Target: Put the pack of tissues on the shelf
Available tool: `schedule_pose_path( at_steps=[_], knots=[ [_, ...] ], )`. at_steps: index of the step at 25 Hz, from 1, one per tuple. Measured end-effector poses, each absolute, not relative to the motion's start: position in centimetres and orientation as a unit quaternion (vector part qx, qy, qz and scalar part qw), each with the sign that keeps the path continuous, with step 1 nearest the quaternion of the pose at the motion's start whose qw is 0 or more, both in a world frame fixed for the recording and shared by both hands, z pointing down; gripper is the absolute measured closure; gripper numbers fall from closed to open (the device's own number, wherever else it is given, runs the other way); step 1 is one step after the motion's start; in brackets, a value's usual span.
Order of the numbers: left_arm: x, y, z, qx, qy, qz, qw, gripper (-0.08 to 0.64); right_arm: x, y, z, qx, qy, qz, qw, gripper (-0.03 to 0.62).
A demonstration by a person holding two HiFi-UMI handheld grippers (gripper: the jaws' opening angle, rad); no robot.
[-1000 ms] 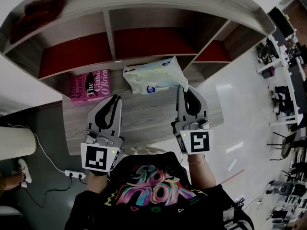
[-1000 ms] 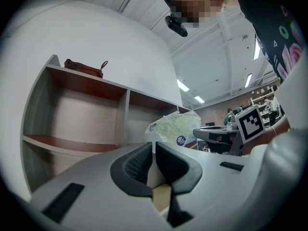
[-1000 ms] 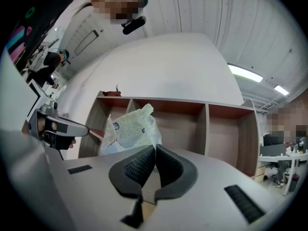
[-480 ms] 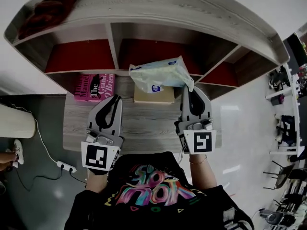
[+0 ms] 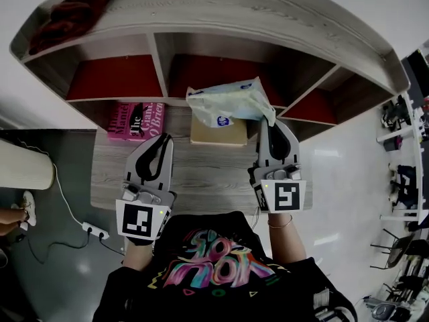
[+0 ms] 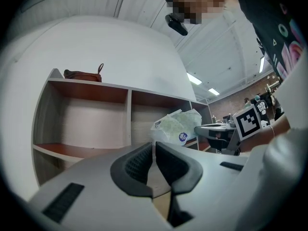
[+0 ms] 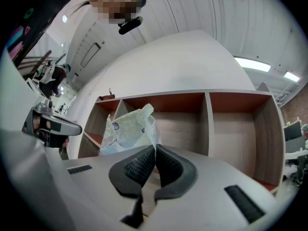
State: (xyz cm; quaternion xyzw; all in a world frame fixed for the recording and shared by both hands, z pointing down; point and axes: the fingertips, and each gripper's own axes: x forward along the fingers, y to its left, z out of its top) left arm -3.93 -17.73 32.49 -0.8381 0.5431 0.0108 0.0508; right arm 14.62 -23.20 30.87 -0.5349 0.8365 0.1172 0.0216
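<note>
The pack of tissues (image 5: 228,102) is pale green plastic with a blue round label. It hangs in the air in front of the shelf's (image 5: 201,12) middle compartment, above a tan book. My right gripper (image 5: 270,121) is shut on the pack's right edge; in the right gripper view the pack (image 7: 129,129) sticks out left of the closed pads (image 7: 155,148). My left gripper (image 5: 164,138) hovers over the wooden table, shut on nothing. In the left gripper view its pads (image 6: 154,146) meet and the pack (image 6: 177,126) shows to the right.
The shelf has red-floored compartments. A dark red bag (image 5: 67,15) lies on its top board. On the table (image 5: 201,176) lie a pink book (image 5: 136,121) and a tan book (image 5: 216,134). A power strip (image 5: 94,231) and cable lie on the floor at left.
My right gripper has carried the tissue pack forward, closer to the shelf's middle compartment. The left gripper has shifted only slightly.
</note>
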Motion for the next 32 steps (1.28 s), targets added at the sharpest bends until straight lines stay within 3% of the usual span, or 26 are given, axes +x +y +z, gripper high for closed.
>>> schedule_pose_path(
  at_steps=[32],
  knots=[
    [-3.8, -17.7, 32.1, -0.851, 0.523, 0.037, 0.025, 0.520, 15.0, -27.3, 31.0, -0.605, 0.785, 0.123, 0.043, 0.575]
  ],
)
